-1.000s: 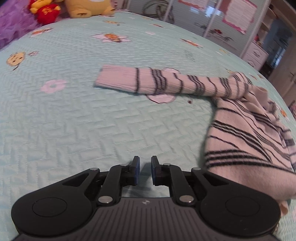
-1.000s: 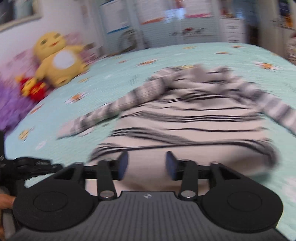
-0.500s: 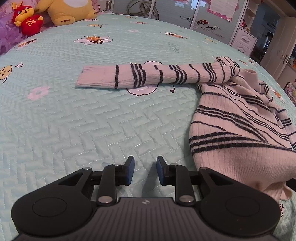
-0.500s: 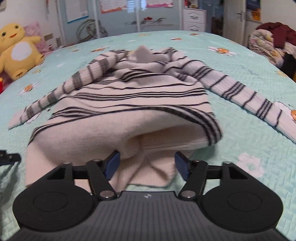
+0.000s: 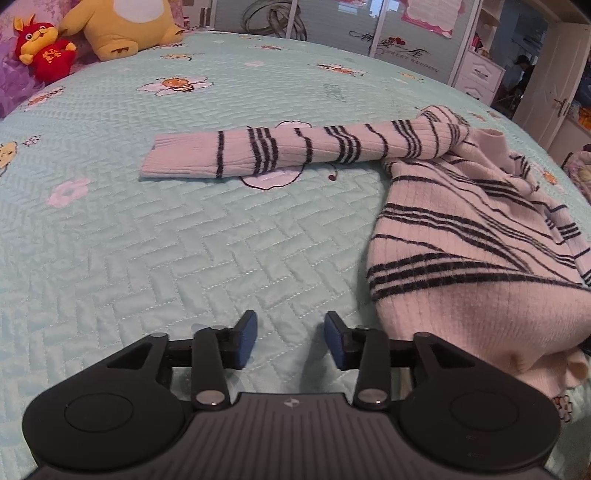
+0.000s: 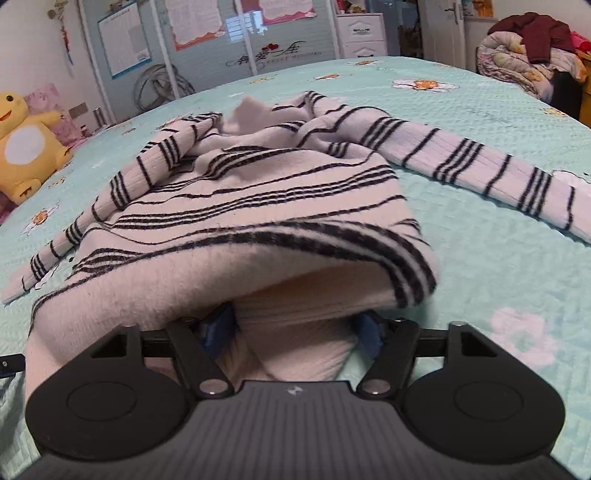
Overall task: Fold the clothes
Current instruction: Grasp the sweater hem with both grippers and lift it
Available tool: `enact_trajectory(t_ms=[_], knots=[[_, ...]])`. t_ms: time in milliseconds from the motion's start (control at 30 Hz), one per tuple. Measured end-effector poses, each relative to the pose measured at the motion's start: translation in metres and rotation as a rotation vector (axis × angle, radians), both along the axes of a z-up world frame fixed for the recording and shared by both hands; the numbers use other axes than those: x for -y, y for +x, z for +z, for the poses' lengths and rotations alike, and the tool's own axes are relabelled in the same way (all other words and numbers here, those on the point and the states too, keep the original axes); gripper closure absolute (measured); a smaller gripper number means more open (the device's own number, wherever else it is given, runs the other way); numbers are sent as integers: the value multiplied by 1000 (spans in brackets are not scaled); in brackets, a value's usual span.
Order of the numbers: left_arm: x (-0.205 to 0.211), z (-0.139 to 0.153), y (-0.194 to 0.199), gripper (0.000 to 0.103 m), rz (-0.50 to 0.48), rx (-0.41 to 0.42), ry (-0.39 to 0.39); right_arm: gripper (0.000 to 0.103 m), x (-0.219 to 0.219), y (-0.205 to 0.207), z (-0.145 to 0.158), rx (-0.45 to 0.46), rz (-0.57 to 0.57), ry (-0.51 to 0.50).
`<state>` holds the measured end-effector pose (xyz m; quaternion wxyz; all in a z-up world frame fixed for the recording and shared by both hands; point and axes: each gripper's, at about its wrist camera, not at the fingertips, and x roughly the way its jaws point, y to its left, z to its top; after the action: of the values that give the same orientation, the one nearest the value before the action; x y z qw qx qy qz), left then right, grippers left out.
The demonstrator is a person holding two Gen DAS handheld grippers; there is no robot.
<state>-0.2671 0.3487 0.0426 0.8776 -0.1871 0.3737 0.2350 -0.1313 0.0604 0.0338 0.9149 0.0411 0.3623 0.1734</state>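
Left-wrist view: we see a mint-green quilted bedspread (image 5: 177,236) printed with flowers and bees, with open cloth ahead of and to the left of the left gripper (image 5: 290,334). Its blue-padded fingers (image 5: 245,338) stand apart, released, with nothing between them. The pale pink ribbed sweater with thin black stripes (image 5: 472,266) lies just to the right of the fingers, not touching them; one sleeve (image 5: 295,151) stretches flat across the bed farther ahead. A yellow plush toy (image 5: 129,26) and a red plush toy (image 5: 44,51) sit at the far left edge.

Right-wrist view: the right gripper (image 6: 291,328) has its fingers spread wide, and the sweater's hem (image 6: 295,295) bulges over and between them, part-hiding both pads; nothing is pinched. Bare bedspread lies to the right, bounded by the second sleeve (image 6: 480,173).
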Motion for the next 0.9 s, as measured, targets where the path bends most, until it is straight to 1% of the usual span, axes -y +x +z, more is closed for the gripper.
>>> enact_trajectory(t_ms=[67, 167, 233, 300, 333, 367, 400, 433, 467, 533, 667, 700, 733, 800, 833, 867, 900], knots=[[0, 1, -1, 57, -19, 29, -30, 77, 1, -2, 2, -4, 14, 18], [-1, 0, -3, 54, -62, 76, -124, 91, 11, -5, 6, -23, 17, 95], [2, 0, -3, 54, -76, 93, -173, 93, 21, -7, 8, -33, 8, 135], [6, -1, -1, 54, -101, 96, -202, 93, 33, -9, 9, -41, -6, 164], [10, -2, 1, 53, -111, 93, -208, 91, 39, -9, 8, -48, -20, 170], [14, -3, 3, 49, -121, 89, -214, 88, 44, -9, 6, -55, -31, 171], [18, -4, 5, 46, -131, 86, -219, 86, 48, -10, 4, -61, -36, 170], [23, -5, 7, 44, -131, 75, -194, 72, 52, -11, 2, -66, -41, 169], [28, -6, 10, 43, -130, 64, -166, 53, 54, -11, 1, -67, -41, 168], [31, -5, 11, 42, -130, 77, -181, 36, 52, -10, -2, -58, -31, 167], [35, -4, 12, 45, -129, 106, -216, 36, 46, -8, -7, -39, -3, 165], [37, -4, 13, 45, -124, 105, -211, 36, 41, -7, -9, -33, 16, 159], [40, -5, 14, 45, -119, 104, -204, 38, 37, -7, -10, -23, 33, 147], [44, -5, 16, 43, -108, 102, -191, 50, 29, -9, -12, -3, 63, 123], [46, -6, 17, 41, -102, 101, -185, 60, 30, -10, -12, 4, 70, 117], [48, -6, 18, 39, -97, 100, -178, 76, 34, -11, -13, 4, 72, 121], [50, -7, 20, 37, -91, 99, -172, 85, 39, -12, -14, -3, 70, 128]])
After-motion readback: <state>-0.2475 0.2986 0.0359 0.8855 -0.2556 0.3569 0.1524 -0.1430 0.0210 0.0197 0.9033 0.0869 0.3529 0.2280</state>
